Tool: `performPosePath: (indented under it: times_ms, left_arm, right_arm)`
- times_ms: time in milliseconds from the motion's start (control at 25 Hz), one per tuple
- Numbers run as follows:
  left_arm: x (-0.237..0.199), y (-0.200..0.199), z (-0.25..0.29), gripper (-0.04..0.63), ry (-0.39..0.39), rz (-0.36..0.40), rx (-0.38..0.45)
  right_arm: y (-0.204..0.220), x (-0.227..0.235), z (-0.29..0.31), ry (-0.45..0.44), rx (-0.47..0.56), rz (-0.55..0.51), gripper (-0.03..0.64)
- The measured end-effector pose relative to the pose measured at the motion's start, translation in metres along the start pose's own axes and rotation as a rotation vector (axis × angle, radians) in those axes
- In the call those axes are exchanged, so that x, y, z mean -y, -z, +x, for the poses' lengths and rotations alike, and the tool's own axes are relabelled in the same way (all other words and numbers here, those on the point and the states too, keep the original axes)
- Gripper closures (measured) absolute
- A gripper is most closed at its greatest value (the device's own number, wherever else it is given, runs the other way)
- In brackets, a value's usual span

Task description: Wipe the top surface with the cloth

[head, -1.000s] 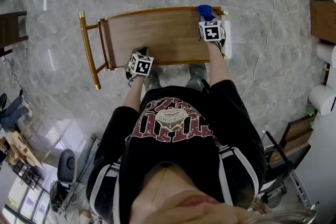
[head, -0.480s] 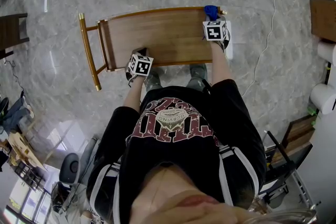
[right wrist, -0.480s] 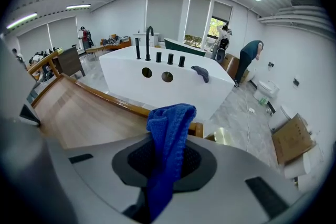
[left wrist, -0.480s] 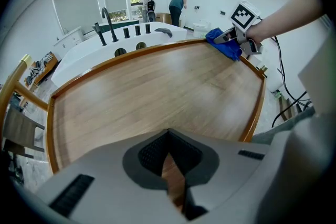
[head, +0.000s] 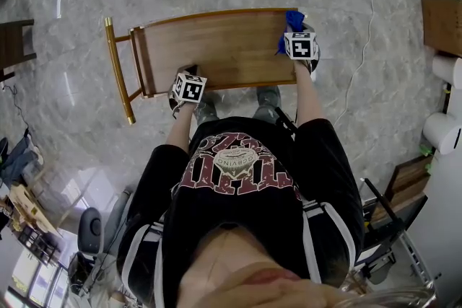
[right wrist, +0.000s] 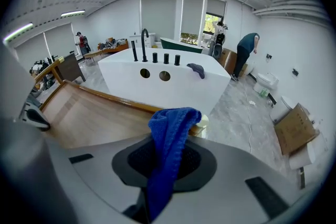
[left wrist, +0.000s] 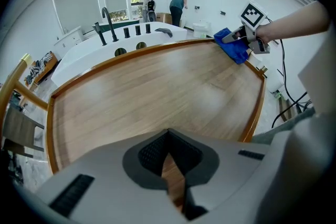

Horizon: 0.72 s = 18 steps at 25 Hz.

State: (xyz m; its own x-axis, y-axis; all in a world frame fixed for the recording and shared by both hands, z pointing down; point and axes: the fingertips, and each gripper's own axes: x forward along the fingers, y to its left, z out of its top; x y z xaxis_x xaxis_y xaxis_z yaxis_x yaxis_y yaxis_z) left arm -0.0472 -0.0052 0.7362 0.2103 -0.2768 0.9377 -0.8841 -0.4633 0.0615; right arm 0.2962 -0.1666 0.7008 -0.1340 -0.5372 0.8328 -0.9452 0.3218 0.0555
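Observation:
The wooden top surface [head: 213,47] [left wrist: 157,92] [right wrist: 89,113] is a rimmed tabletop in front of me. My right gripper [head: 294,31] [right wrist: 167,152] is at its far right corner, shut on the blue cloth [head: 291,19] [right wrist: 170,139]. The cloth hangs out of the jaws over the corner's rim. In the left gripper view the cloth [left wrist: 231,48] and the right gripper [left wrist: 248,39] show at the far right of the top. My left gripper [head: 188,77] [left wrist: 168,136] rests at the near left edge, shut, with nothing in it.
A gold handle rail [head: 117,72] sticks out at the table's left end. A white tub [right wrist: 163,81] with black taps stands just beyond the far edge. A cable [head: 364,47] lies on the marble floor at the right, near cardboard boxes [head: 442,25]. Two people stand far back.
The right gripper has slid the cloth to the right along the far edge, to the corner. The left gripper has stayed at the near edge.

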Motion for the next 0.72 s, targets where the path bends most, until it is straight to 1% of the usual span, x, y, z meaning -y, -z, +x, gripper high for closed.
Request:
performPosePath:
  times_ms: [120, 240, 520, 720]
  left_arm:
    - [0.000, 0.001, 0.000, 0.549, -0.002, 0.001, 0.003]
    - [0.000, 0.002, -0.001, 0.548, -0.004, 0.000, 0.005]
    - [-0.001, 0.002, -0.001, 0.548, -0.003, -0.010, 0.010]
    - [-0.006, 0.001, -0.003, 0.549, -0.004, -0.014, 0.015]
  right_arm:
    - [0.020, -0.001, -0.005, -0.023, -0.032, 0.001, 0.558]
    - [0.031, -0.005, -0.010, -0.027, -0.046, -0.011, 0.558]
    - [0.043, -0.019, -0.018, -0.033, -0.082, -0.112, 0.558]
    - [0.052, -0.027, -0.022, -0.036, -0.066, -0.062, 0.558]
